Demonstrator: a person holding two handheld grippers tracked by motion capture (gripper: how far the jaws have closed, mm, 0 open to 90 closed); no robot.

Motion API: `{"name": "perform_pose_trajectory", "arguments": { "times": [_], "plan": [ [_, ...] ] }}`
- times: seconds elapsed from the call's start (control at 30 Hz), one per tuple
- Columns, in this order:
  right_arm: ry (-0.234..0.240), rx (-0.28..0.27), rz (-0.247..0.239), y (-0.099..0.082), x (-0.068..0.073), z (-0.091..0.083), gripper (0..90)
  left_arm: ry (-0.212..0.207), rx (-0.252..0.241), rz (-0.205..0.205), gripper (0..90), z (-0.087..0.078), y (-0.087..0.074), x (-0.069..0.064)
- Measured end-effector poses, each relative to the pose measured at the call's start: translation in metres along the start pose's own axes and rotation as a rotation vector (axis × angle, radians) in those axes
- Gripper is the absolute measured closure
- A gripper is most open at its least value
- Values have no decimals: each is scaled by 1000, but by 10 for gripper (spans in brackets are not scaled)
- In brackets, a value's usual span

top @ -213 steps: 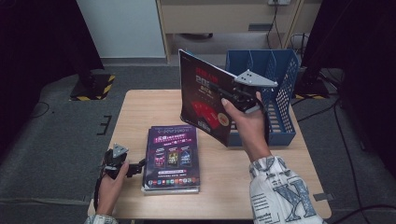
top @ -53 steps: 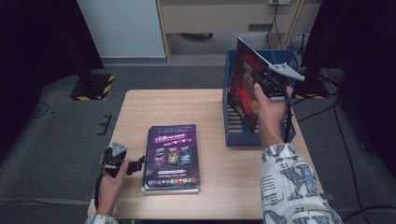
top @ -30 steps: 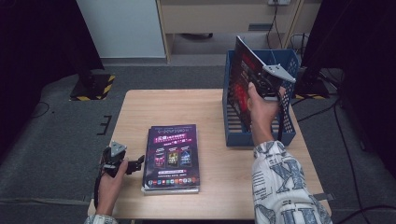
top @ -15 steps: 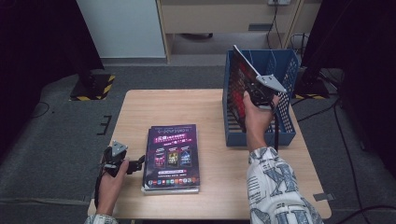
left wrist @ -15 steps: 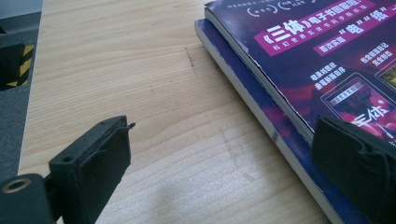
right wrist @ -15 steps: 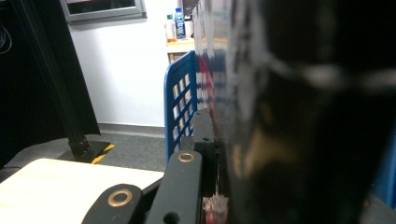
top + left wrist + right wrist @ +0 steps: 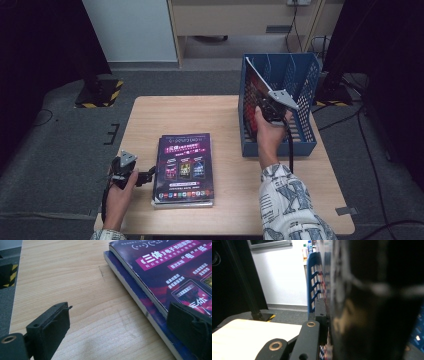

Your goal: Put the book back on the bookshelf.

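A stack of purple-covered magazines (image 7: pixel 184 167) lies flat on the wooden table (image 7: pixel 190 112), left of centre. My left gripper (image 7: pixel 145 176) rests on the table just left of the stack. Its jaws stand open in the left gripper view (image 7: pixel 120 325), with the stack's edge (image 7: pixel 140 290) near the right jaw. My right gripper (image 7: pixel 266 104) is shut on one magazine (image 7: pixel 253 80), held upright inside the blue slotted rack (image 7: pixel 300 75), close to its left wall. In the right gripper view that magazine (image 7: pixel 374 302) is a dark blur against the jaw (image 7: pixel 320 312), with the rack wall (image 7: pixel 313 287) beyond.
The blue rack stands at the table's right side, reaching its back edge. Bare wood lies between the stack and the rack. A black stand with a yellow-striped base (image 7: pixel 100 92) is on the floor to the left, with cables (image 7: pixel 370 150) on the floor at the right.
My right gripper has come down with the magazine, from above the rack into it. The left gripper and the stack have not moved.
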State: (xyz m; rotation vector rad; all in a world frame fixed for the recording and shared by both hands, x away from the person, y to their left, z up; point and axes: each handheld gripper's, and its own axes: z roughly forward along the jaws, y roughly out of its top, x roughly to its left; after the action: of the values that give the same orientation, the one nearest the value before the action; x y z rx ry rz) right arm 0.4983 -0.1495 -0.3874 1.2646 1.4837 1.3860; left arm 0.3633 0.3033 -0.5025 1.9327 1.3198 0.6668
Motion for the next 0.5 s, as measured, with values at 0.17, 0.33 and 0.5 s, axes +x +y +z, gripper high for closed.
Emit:
{"name": "perform_pose_trajectory", "arguments": {
  "times": [0.17, 0.33, 0.5],
  "plan": [
    [8, 10, -18, -5, 8, -2, 852, 0, 0, 2, 43, 0, 0, -1],
    [16, 9, -35, -11, 14, -3, 836, 0, 1, 2, 43, 0, 0, 0],
    [24, 10, -47, -11, 18, -3, 824, 0, 0, 3, 43, 0, 0, -1]
  ]
}}
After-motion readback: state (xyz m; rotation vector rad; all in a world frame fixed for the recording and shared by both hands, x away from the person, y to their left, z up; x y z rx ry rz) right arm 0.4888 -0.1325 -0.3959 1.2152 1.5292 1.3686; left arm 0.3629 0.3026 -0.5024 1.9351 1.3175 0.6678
